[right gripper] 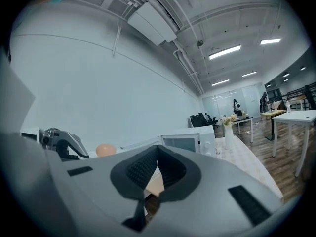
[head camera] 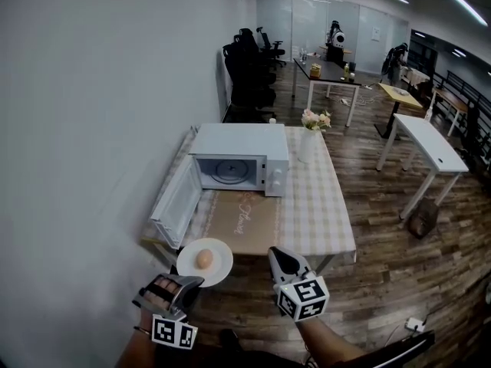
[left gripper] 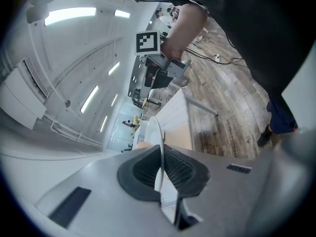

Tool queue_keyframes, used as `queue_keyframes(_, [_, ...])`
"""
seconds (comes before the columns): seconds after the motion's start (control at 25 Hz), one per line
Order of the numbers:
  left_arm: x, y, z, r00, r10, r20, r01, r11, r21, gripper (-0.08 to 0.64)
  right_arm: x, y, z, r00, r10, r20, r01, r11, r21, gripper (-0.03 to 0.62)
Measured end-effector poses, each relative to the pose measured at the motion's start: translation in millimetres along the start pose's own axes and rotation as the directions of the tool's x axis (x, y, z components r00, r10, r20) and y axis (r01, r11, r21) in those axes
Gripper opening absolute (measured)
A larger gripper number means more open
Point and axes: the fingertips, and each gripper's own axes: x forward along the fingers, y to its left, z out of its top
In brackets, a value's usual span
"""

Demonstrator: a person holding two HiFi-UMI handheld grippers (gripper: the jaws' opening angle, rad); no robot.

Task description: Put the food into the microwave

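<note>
Now the left gripper [head camera: 190, 281] clamps the plate [head camera: 223, 271] by its rim, just off the near edge of the table [head camera: 322, 213]; the right gripper [head camera: 276, 254] is closed and empty. Any tilt could roll the round food [head camera: 204, 259] off short of the microwave [head camera: 239, 141].

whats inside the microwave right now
The microwave has its door open. Inside, only the round turntable shows. Parts of the cavity behind the front frame are hidden. The food sits on the plate held by the left gripper.
</note>
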Motion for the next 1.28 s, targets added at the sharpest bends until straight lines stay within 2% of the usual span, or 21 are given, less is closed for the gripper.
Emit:
queue_keyframes(0.28, [21.7,17.3,-36.0,0.999,-0.010,0.036,0.010,1.000,-0.003,0.018,36.9,6.2,4.6,0.999,-0.032,-0.013,0.031,0.999,-0.015,0.009])
queue_keyframes(0.52, [37.8,33.7,-54.3,0.996,0.013,0.088,-0.011,1.000,-0.023,0.018,63.7,7.5,-1.5,0.996,-0.081,-0.036,0.081,0.997,-0.005,0.009])
queue_keyframes(0.76, [47.5,40.7,-76.4,0.992,0.009,0.124,-0.007,1.000,-0.013,0.018,85.6,16.7,3.1,0.994,-0.102,-0.041,0.101,0.995,-0.021,0.009])
queue_keyframes(0.92, [55.6,36.9,-81.9,0.990,-0.003,0.140,0.007,1.000,-0.027,0.018,92.3,15.9,-0.4,0.991,-0.116,-0.061,0.113,0.992,-0.052,0.009])
queue_keyframes(1.28, [94.2,42.3,-82.7,0.989,-0.018,0.148,0.022,0.999,-0.029,0.018,118.9,-2.1,2.0,0.994,-0.104,-0.045,0.102,0.994,-0.046,0.009])
